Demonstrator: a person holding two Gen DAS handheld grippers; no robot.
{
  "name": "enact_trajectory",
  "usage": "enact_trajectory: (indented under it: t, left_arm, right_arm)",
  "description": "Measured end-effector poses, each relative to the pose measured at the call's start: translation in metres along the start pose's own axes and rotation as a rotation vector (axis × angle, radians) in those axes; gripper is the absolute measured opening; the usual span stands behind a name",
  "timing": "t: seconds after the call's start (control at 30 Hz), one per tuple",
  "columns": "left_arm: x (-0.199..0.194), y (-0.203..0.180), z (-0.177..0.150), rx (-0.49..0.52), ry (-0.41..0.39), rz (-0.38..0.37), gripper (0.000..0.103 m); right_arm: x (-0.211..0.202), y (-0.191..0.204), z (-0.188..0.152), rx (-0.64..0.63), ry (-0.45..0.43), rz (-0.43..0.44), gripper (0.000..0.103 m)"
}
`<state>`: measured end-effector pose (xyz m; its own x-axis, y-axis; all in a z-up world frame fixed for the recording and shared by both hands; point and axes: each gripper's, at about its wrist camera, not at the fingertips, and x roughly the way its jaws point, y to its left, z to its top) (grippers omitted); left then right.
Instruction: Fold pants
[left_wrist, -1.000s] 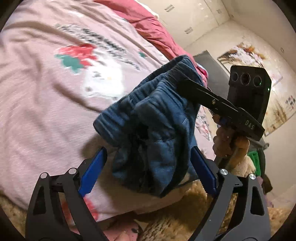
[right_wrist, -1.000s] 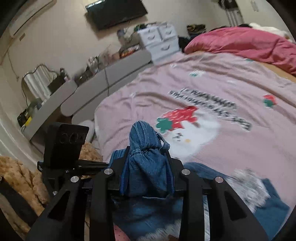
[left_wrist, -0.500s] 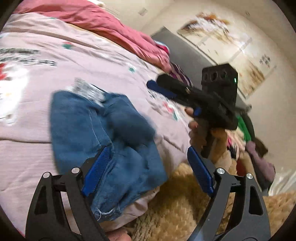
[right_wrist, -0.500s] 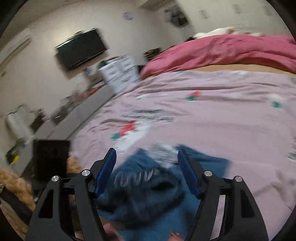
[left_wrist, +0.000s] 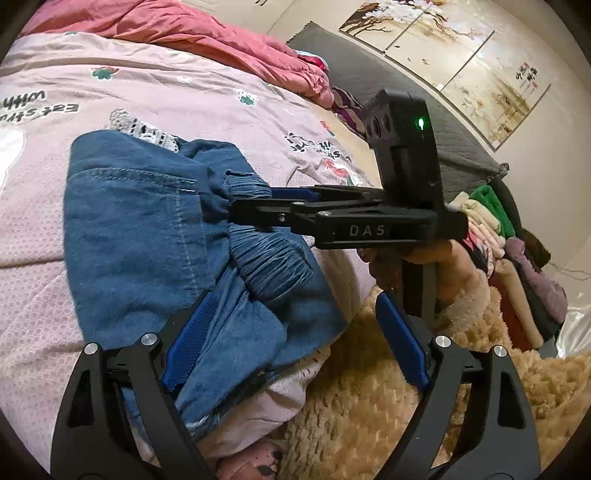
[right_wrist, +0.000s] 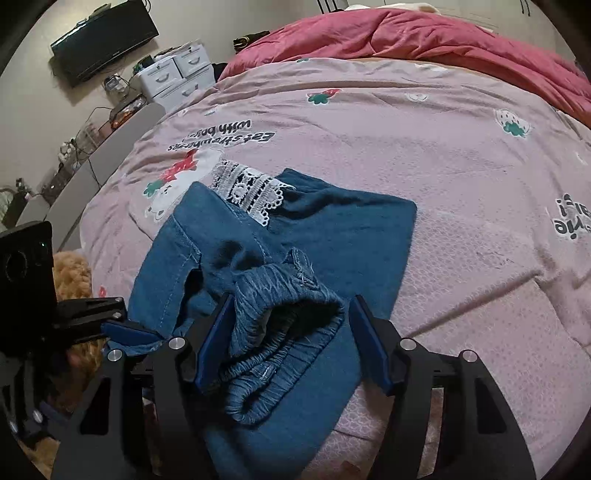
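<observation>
Blue denim pants (right_wrist: 343, 232) with a white lace hem (right_wrist: 251, 192) lie crumpled on the pink bed sheet (right_wrist: 406, 140) near its front edge. They also show in the left wrist view (left_wrist: 136, 221). The gathered elastic waistband (right_wrist: 280, 306) lies bunched on top. My right gripper (right_wrist: 290, 343) is open, its blue pads on either side of the waistband. My left gripper (left_wrist: 291, 350) is open over the pants' near edge. The right gripper (left_wrist: 266, 203) reaches in from the right in the left wrist view.
A red duvet (right_wrist: 424, 37) lies heaped at the far side of the bed. A grey headboard (left_wrist: 424, 122) and stacked folded clothes (left_wrist: 491, 229) are to the right. A fluffy tan rug (left_wrist: 369, 424) lies below the bed edge. Drawers (right_wrist: 173, 77) and a TV (right_wrist: 103, 37) stand at far left.
One second ago my right gripper held the bunched pants in the air. It has opened and the pants now lie on the bed. Both grippers have come low over them.
</observation>
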<state>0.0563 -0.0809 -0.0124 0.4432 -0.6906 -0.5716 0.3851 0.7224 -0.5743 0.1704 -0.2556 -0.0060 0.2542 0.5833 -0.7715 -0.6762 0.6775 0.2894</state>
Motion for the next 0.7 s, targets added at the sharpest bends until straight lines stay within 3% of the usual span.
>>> enact_trajectory:
  t: [0.1, 0.2, 0.3, 0.4, 0.5, 0.6, 0.67, 0.7]
  left_arm:
    - [-0.016, 0.003, -0.002, -0.038, -0.013, -0.009, 0.08]
    - [-0.03, 0.003, 0.002, -0.037, -0.044, 0.029, 0.084]
    - [-0.055, 0.013, 0.012, -0.051, -0.1, 0.098, 0.085]
    - [-0.066, 0.028, 0.028, -0.077, -0.099, 0.238, 0.085]
    - [-0.069, 0.045, 0.046, -0.107, -0.064, 0.302, 0.085]
    - [-0.056, 0.048, 0.065, -0.052, -0.013, 0.332, 0.075]
    - [-0.036, 0.047, 0.072, 0.001, 0.05, 0.353, 0.061]
    - [-0.027, 0.047, 0.073, 0.019, 0.07, 0.363, 0.06]
  right_arm:
    - [-0.004, 0.003, -0.001, -0.002, -0.014, -0.016, 0.062]
    - [-0.027, 0.009, -0.004, -0.015, -0.082, -0.001, 0.063]
    - [-0.055, 0.019, -0.011, -0.041, -0.157, -0.009, 0.063]
    - [-0.075, 0.033, -0.023, -0.087, -0.191, -0.014, 0.064]
    - [-0.087, 0.063, -0.04, -0.186, -0.198, -0.008, 0.064]
    - [-0.088, 0.101, -0.052, -0.311, -0.207, 0.007, 0.064]
    - [-0.081, 0.134, -0.061, -0.441, -0.213, -0.018, 0.064]
    - [-0.076, 0.146, -0.063, -0.502, -0.212, -0.027, 0.062]
